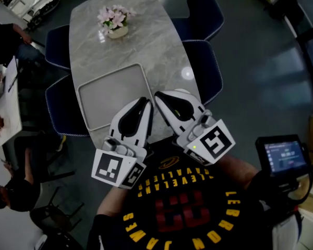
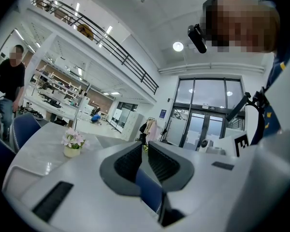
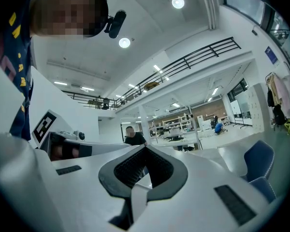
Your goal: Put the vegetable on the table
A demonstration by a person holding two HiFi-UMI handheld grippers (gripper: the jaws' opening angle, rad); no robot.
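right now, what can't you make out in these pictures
- Vegetable: in no view; the tray shows none in the head view.
- Near edge of the table: head view, hidden behind the left gripper and right gripper.
- Screen text: head view, too small and dim.

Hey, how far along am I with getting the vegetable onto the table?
Nothing looks done yet: the marble table carries only a flower pot and an empty tray, and no vegetable shows in any view. Nothing is in hand either: the left tongs and right tongs are closed on nothing, near the chest. Left to do: find the vegetable, grasp it, set it down.
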